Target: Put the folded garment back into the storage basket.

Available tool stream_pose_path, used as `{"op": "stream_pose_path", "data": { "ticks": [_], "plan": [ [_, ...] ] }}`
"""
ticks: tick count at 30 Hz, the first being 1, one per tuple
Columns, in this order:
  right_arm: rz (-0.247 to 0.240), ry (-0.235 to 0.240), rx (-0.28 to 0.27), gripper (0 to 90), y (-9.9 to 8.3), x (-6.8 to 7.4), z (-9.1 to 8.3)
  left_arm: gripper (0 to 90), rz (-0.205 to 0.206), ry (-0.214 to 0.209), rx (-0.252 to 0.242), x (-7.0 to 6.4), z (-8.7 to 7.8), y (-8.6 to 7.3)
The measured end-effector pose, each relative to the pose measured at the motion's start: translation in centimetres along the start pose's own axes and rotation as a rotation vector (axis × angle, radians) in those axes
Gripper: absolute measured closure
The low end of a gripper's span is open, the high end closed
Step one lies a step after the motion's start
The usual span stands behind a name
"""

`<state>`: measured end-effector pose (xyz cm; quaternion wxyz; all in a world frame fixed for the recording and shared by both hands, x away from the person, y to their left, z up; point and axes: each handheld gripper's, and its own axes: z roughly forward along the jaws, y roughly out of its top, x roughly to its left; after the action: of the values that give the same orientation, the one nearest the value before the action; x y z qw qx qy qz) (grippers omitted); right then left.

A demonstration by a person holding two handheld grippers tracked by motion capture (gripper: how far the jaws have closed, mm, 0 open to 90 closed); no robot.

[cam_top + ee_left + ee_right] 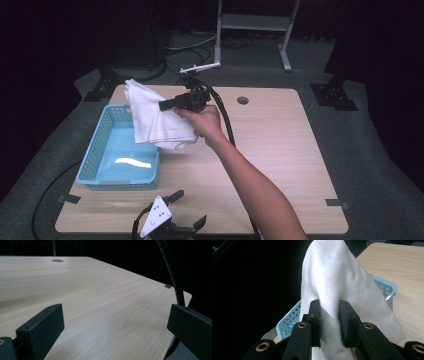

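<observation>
A white cloth [152, 117] hangs in the air over the right rim of a light blue basket [100, 150]. My right gripper [165, 105] is shut on that cloth, held by a hand above the table's back left. In the right gripper view the cloth [337, 282] is pinched between the two black jaws, with the right gripper [329, 315] pointing at the basket [384, 287] below it. My left gripper [187, 207] rests at the table's front edge, jaws wide apart with nothing between them. The left gripper [112, 322] faces bare wood.
The wooden table [280, 150] has a round cable hole [243, 100] at the back. The basket holds a small white object [132, 162]. A black cable [225, 117] trails from the right gripper. A metal stand [252, 22] is beyond the table.
</observation>
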<state>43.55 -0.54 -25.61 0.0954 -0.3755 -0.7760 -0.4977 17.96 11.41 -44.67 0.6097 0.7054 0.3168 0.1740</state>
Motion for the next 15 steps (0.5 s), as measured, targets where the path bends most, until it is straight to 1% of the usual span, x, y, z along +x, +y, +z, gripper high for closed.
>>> {"op": "stream_pose_path", "data": {
  "ticks": [12, 15],
  "plan": [
    [-0.016, 0.003, 0.023, 74.0, 1.0, 1.3, 1.6, 0.6, 0.006, -0.001, 0.0, -0.1, 0.0, 0.0],
    [-0.014, 0.008, 0.024, 74.0, 1.2, 1.7, 2.0, 0.6, 0.003, -0.001, -0.001, -0.1, 0.0, 0.0]
  ]
}}
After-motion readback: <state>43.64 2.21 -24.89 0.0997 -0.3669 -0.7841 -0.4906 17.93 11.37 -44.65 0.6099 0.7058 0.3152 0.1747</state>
